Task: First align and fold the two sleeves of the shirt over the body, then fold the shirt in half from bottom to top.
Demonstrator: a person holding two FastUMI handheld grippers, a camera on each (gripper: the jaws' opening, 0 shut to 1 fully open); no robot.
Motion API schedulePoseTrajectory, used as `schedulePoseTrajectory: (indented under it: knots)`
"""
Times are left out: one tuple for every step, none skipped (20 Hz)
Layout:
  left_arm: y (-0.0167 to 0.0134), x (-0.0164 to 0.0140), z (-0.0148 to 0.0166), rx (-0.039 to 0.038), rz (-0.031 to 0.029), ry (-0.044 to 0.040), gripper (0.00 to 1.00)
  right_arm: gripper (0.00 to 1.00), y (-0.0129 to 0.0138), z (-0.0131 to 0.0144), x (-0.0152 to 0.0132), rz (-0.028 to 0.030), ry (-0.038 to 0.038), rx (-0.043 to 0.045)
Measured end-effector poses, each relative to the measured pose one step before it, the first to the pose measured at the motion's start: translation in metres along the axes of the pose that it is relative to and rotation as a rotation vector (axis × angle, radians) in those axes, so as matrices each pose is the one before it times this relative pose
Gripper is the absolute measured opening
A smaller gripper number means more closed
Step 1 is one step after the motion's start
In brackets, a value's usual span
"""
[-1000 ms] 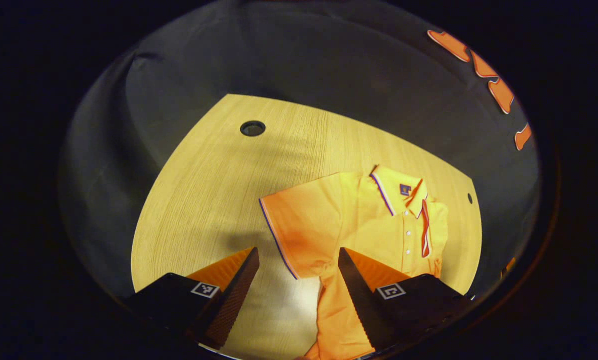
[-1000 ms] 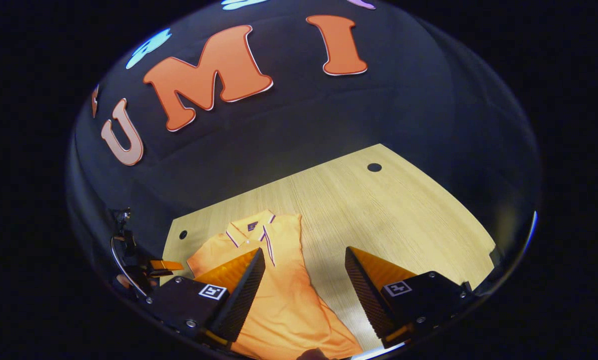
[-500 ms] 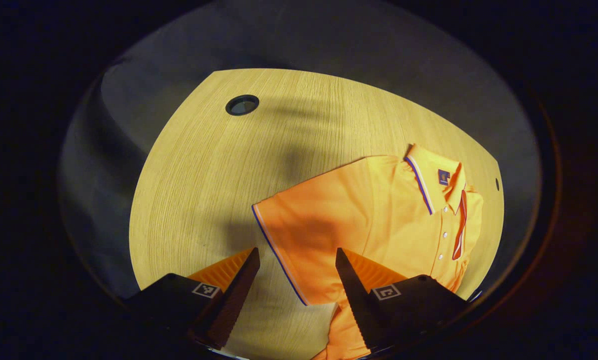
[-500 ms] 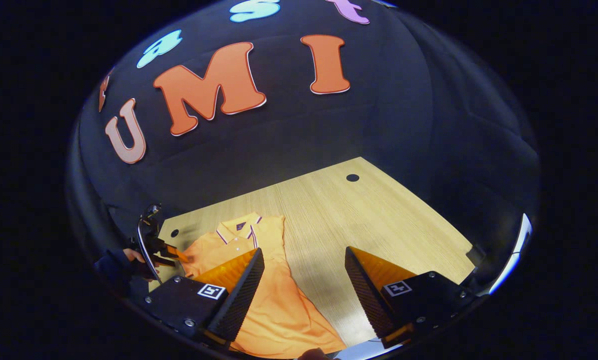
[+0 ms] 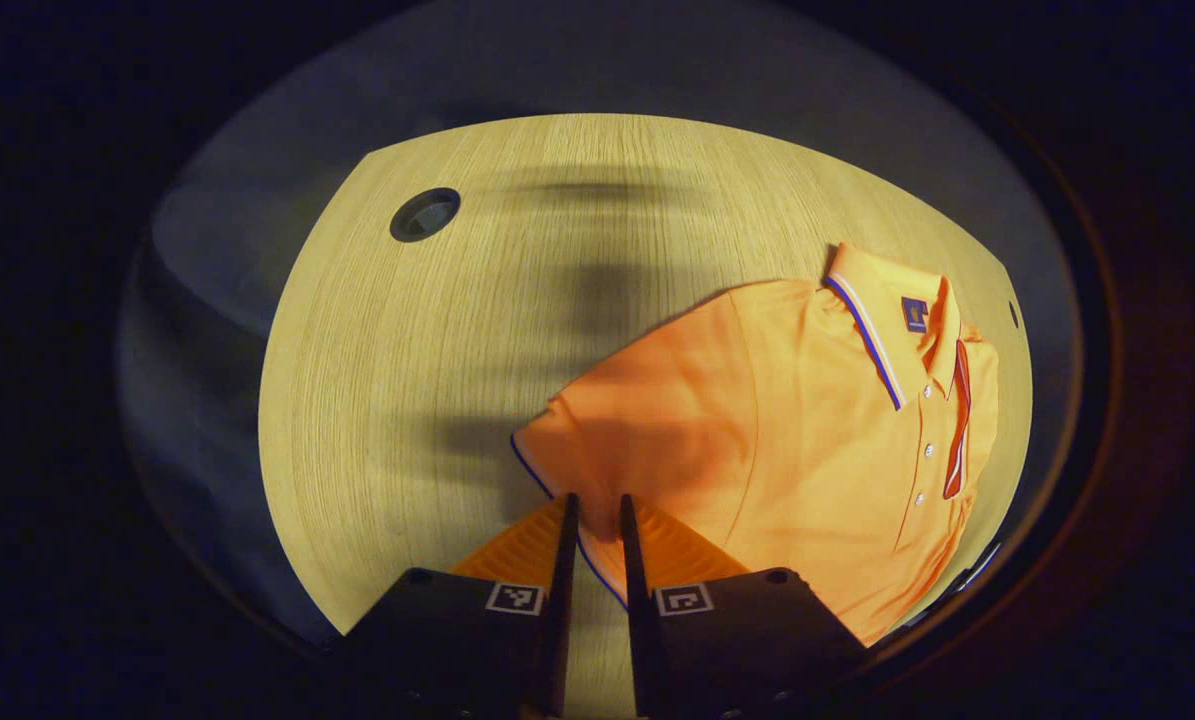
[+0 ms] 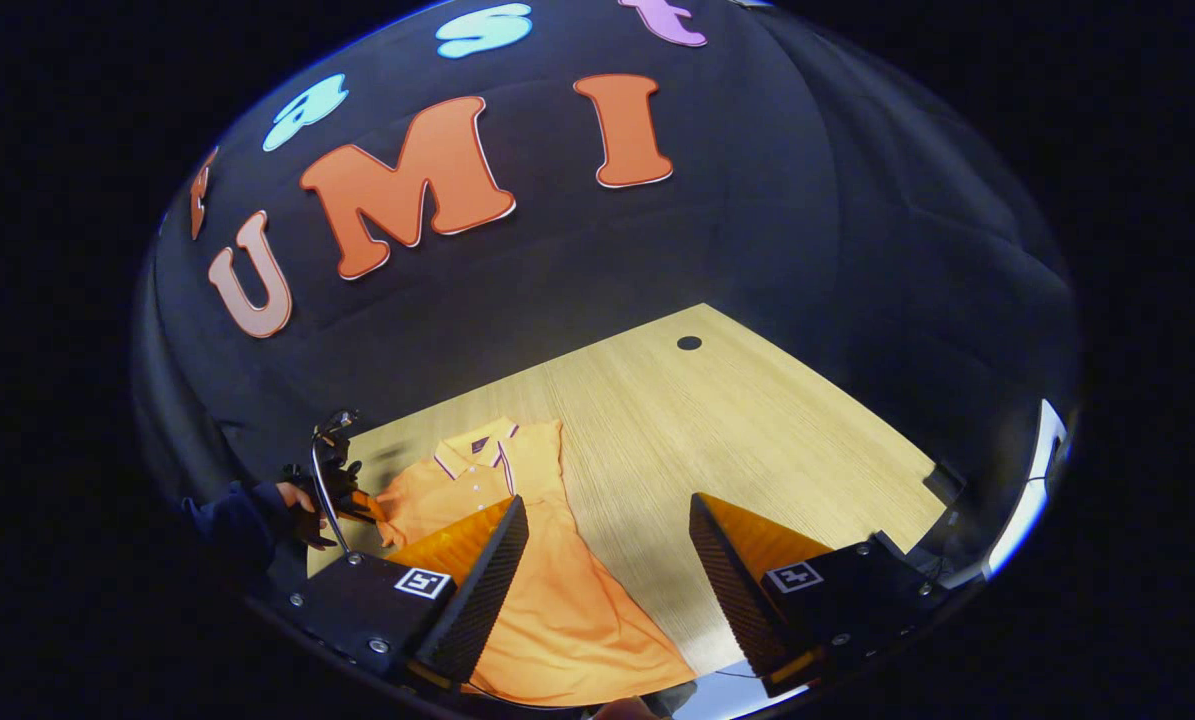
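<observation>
Left hand-held gripper (image 5: 593,512) had its fingers pinched nearly together on the sleeve (image 5: 597,450) hem of the shirt (image 5: 807,440) lying flat on the counter (image 5: 407,350), likely to fold it inward, while the right hand-held gripper (image 6: 607,525) hung wide open, holding nothing.

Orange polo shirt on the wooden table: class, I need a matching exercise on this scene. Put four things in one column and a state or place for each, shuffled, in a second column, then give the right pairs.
Column one:
1. left tool
2. right tool
3. orange polo shirt
4. round hole in the light wooden table

Column two:
A. fingers wide apart, holding nothing
B. near the table's far left corner in the left gripper view
C. fingers closed on the edge of the shirt's sleeve
D. lying buttons-up on the table

Pairs: 1-C, 2-A, 3-D, 4-B
</observation>
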State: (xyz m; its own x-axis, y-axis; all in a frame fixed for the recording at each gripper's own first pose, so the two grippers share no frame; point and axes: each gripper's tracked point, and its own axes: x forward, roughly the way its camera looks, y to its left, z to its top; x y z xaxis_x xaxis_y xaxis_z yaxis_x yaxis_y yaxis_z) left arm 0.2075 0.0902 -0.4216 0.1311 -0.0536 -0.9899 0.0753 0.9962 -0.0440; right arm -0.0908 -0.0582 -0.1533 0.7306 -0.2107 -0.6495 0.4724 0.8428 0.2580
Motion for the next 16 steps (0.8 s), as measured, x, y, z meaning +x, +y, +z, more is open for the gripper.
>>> schedulePoseTrajectory:
  knots:
    - [-0.00062, -0.00214, 0.00199, 0.02016, -0.01718, -0.01184, 0.28, 0.99, -0.00234, 0.0006, 0.00066, -0.00545, -0.00467, 0.01572]
    - [-0.00142, -0.00389, 0.00447, -0.02228, -0.00976, -0.02885, 0.28, 0.99, -0.00271, -0.00149, 0.00085, -0.00584, -0.00129, 0.01339]
    - [-0.00024, -0.00095, 0.00544, -0.00242, -0.00441, -0.01775, 0.05, 0.99, -0.00364, -0.00094, 0.00048, -0.0082, 0.00096, 0.01126]
    - [-0.00316, -0.00304, 0.00161, 0.0058, -0.01541, -0.01184, 0.05, 0.99, -0.00287, -0.00126, -0.00087, -0.00328, 0.00271, 0.00993]
    - [-0.00459, -0.00615, 0.00174, 0.01026, -0.01515, -0.01127, 0.05, 0.99, -0.00237, -0.00027, -0.00066, -0.00606, -0.00088, 0.00894]
    - [-0.00593, -0.00509, 0.00407, 0.01582, -0.0188, -0.01797, 0.05, 0.99, -0.00108, 0.00076, 0.00015, -0.00085, -0.00217, 0.00584]
    - [-0.00513, -0.00355, 0.00443, 0.01897, -0.00675, -0.01519, 0.05, 0.99, -0.00212, 0.00008, -0.00037, -0.00416, 0.00263, 0.00291]
    - [-0.0061, -0.00499, 0.00523, 0.02163, -0.00681, -0.01605, 0.05, 0.99, -0.00094, -0.00002, 0.0, -0.00566, -0.00378, -0.00013]
    - [-0.00518, -0.00434, 0.00383, 0.02166, -0.00107, -0.01519, 0.05, 0.99, -0.00141, 0.00008, -0.00032, -0.00412, -0.00058, -0.0046]
    - [-0.00813, -0.00357, 0.00551, 0.01819, -0.00613, -0.01264, 0.05, 0.99, -0.00214, -0.00131, -0.00051, -0.00937, 0.00333, -0.01081]
    - [-0.00733, -0.00501, 0.00361, 0.01972, -0.00564, -0.01121, 0.05, 0.99, -0.00106, -0.00163, 0.00076, -0.00724, 0.00229, -0.01704]
    - [-0.01018, -0.00271, 0.00443, 0.01797, -0.01297, -0.00712, 0.05, 0.99, -0.00328, -0.00202, -0.00154, -0.00929, 0.00346, -0.01356]
    - [-0.01003, -0.00177, 0.0032, 0.02205, -0.00812, -0.00242, 0.05, 0.99, -0.00101, -0.00238, -0.00154, -0.00186, 0.00929, -0.00671]
    - [-0.00911, 0.00116, 0.00465, 0.02454, -0.00298, -0.00039, 0.05, 0.99, -0.00091, -0.00264, -0.00184, -0.00423, 0.00782, -0.00307]
    - [-0.00747, 0.00019, 0.0046, 0.01947, 0.00038, -0.00273, 0.05, 0.99, -0.00151, -0.00046, -0.00151, -0.00636, -0.00025, -0.00075]
    - [-0.00697, 0.00283, 0.00506, 0.02102, 0.0016, 0.00161, 0.05, 0.99, -0.00223, -0.00011, -0.00279, -0.00735, -0.00086, 0.00175]
